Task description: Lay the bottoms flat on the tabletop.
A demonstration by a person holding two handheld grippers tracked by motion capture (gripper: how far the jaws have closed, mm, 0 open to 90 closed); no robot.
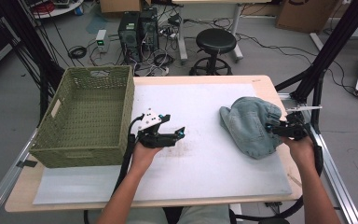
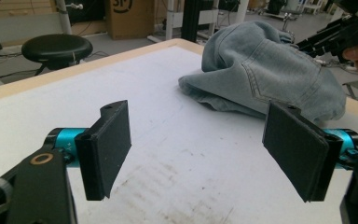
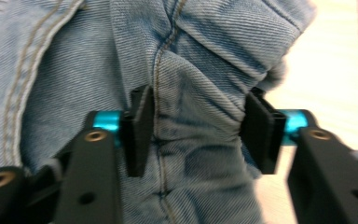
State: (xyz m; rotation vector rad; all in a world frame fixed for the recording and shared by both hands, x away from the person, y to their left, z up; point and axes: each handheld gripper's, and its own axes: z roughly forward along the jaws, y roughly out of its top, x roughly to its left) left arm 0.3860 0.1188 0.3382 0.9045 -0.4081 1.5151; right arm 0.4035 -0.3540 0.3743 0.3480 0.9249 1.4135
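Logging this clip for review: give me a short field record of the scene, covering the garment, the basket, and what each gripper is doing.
garment: crumpled light-blue jeans on the right of the white mat
basket: green woven basket, at the table's left edge, nothing seen inside
left gripper: wide open, nothing between its fingers, over bare mat, pointing toward the jeans
right gripper: at the jeans' right edge, a bunched fold of denim between its fingers, both touching the cloth
table: wooden top under the mat
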